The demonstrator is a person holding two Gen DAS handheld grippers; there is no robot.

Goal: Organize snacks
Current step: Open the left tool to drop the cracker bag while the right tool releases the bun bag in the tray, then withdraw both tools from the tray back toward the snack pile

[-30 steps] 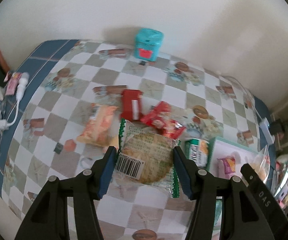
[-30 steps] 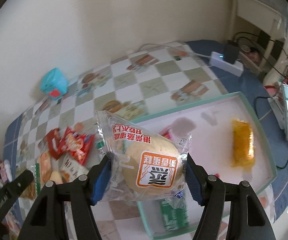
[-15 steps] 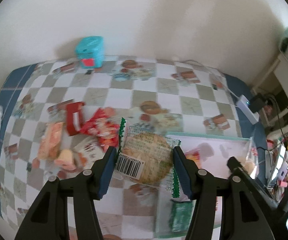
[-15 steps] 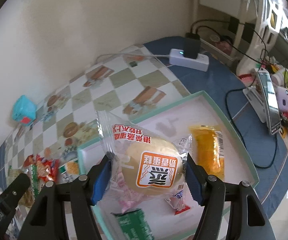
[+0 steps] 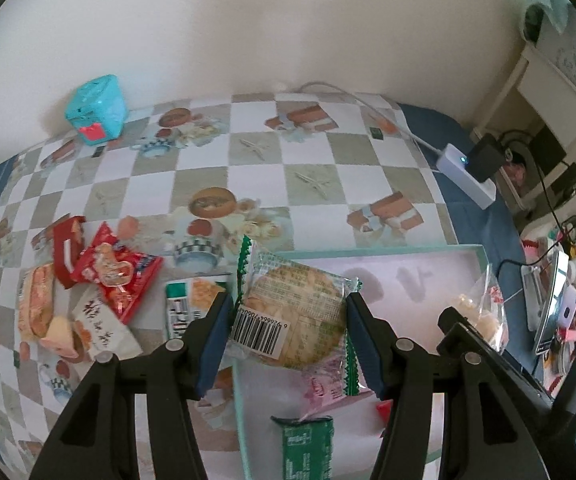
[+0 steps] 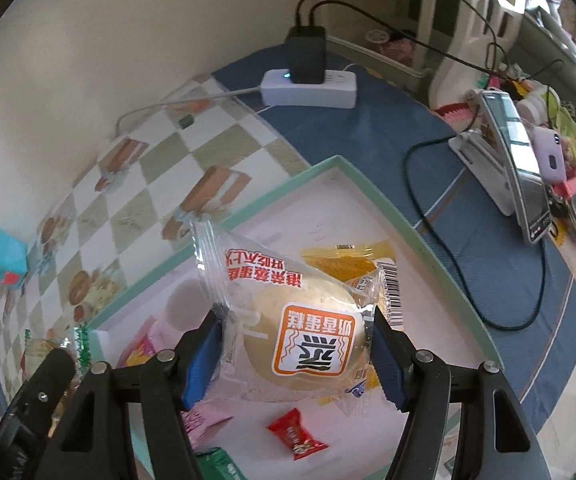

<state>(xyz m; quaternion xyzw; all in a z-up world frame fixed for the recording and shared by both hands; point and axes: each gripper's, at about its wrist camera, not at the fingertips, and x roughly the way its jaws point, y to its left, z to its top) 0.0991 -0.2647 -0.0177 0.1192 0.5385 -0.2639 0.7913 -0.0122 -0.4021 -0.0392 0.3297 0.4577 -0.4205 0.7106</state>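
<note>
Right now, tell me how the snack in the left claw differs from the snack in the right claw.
The rice cracker pack in the left claw is flat, with green zigzag edges and a barcode facing the camera. The steamed cake pack in the right claw is a plump dome in clear wrap with an orange label. Both are round, single-wrapped and held above the green-rimmed tray.

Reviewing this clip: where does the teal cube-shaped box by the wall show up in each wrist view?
Left wrist: teal box upper left, at the far table edge against the wall.
Right wrist: same box at the far left edge, mid-height, partly blurred.
Shared landmark: the white power strip with the black adapter plugged in.
</note>
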